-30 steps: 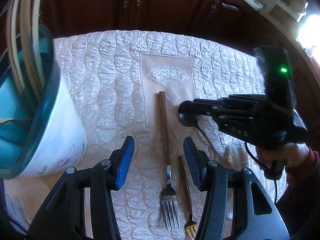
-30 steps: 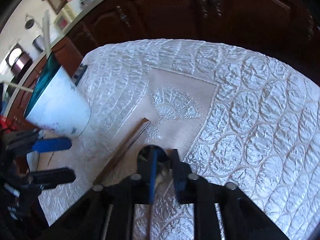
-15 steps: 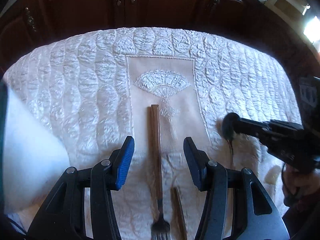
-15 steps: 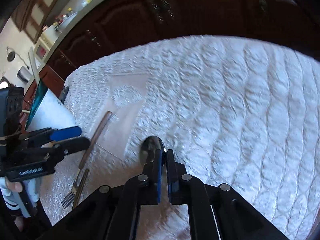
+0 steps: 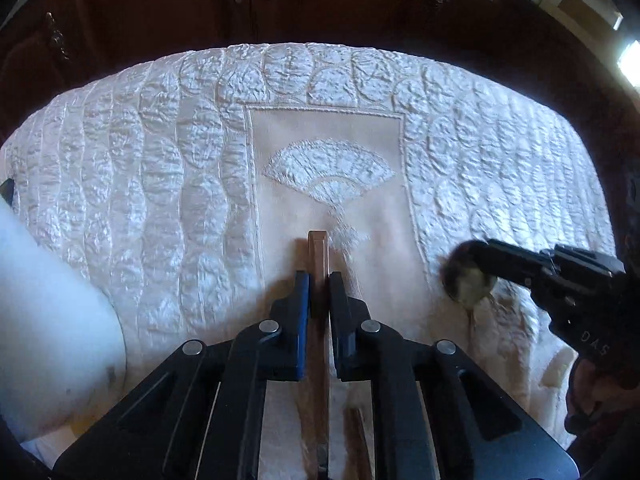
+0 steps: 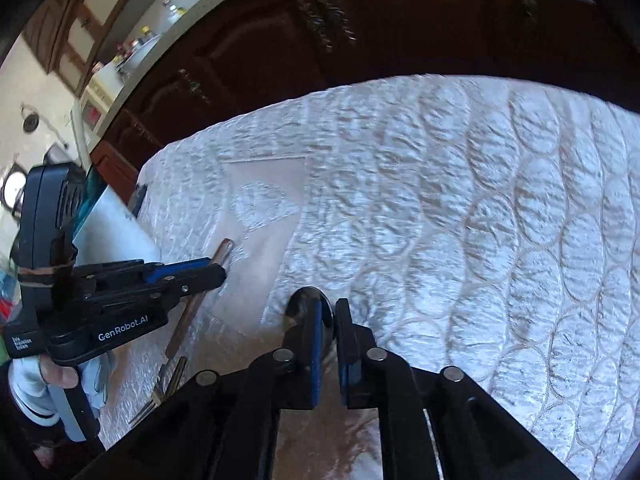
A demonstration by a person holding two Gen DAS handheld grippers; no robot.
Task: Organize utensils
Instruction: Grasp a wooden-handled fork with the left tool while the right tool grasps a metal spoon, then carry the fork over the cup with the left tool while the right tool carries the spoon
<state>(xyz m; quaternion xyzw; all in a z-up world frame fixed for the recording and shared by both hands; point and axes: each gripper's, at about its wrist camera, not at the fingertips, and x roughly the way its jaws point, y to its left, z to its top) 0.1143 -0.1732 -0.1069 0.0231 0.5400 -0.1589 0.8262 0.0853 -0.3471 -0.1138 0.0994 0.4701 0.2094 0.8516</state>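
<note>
Left tongs (image 5: 319,292): closed on the wooden handle of the fork (image 5: 318,256), pads pinching the flat sides a little short of the handle's far end.
Fork position: flat on the quilted tabletop (image 5: 160,168), handle tip poking just past the left tongs toward the embroidered fan panel (image 5: 326,176); tines hidden behind the tongs' body in the left view, glimpsed low beside the left tongs in the right view.
Fork handling: likely light and stiff; slim squared wood, so probably a sure bite on the flats. Metal end the heavier part by the look of it, so may droop or swing once lifted from so far out along the handle; a hold nearer the middle would probably steady it.
Second utensil (image 5: 360,436): lying just right of the fork, under the left tongs; type hard to tell from here.
Right tongs (image 6: 328,320): clamped on a spoon (image 6: 309,302), bowl sticking out just beyond the tips, well right of the left tongs.
Spoon handling: smooth polished metal, probably slippery between pads; thin neck liable to pivot if squeezed loosely.
White holder (image 5: 52,320): close on the left of the left tongs, a likely home for both pieces.
Surface: soft and puckered, so little risk of sliding or clatter.
</note>
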